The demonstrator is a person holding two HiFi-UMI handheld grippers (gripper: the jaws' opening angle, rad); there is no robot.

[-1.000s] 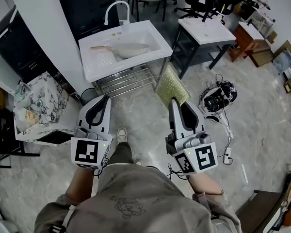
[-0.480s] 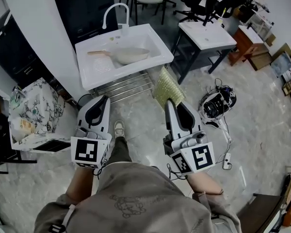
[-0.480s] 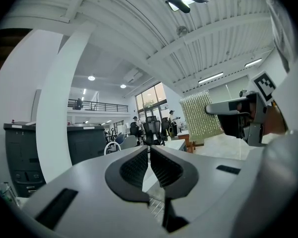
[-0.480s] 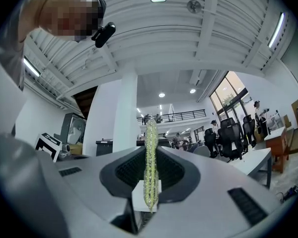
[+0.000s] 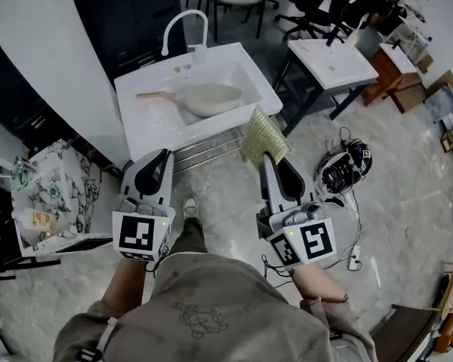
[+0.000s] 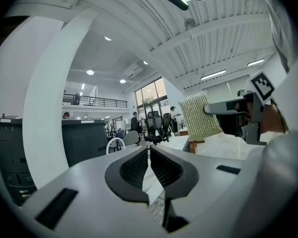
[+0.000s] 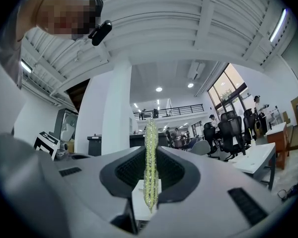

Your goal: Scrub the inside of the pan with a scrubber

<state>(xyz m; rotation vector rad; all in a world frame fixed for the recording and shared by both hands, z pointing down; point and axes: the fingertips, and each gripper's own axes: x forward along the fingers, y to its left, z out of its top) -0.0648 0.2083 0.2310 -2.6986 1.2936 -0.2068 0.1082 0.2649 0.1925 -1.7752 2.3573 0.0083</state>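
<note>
Approach seems the step in hand: right claw [image 5: 267,157] grasps the scrubber [image 5: 263,134], left claw [image 5: 160,157] is clenched empty. Next, carry the scrubber into the pan [image 5: 210,97] ahead of both claws.

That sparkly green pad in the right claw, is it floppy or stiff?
Probably fairly stiff: the scrubber stands upright from the right gripper without drooping. Likely light, being a thin sheet. Its coarse mesh should resist slipping.

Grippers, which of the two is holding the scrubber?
The right gripper: its jaws are clamped on the yellow-green scrubber, which sticks out past them. The left gripper is shut with nothing between its jaws.
</note>
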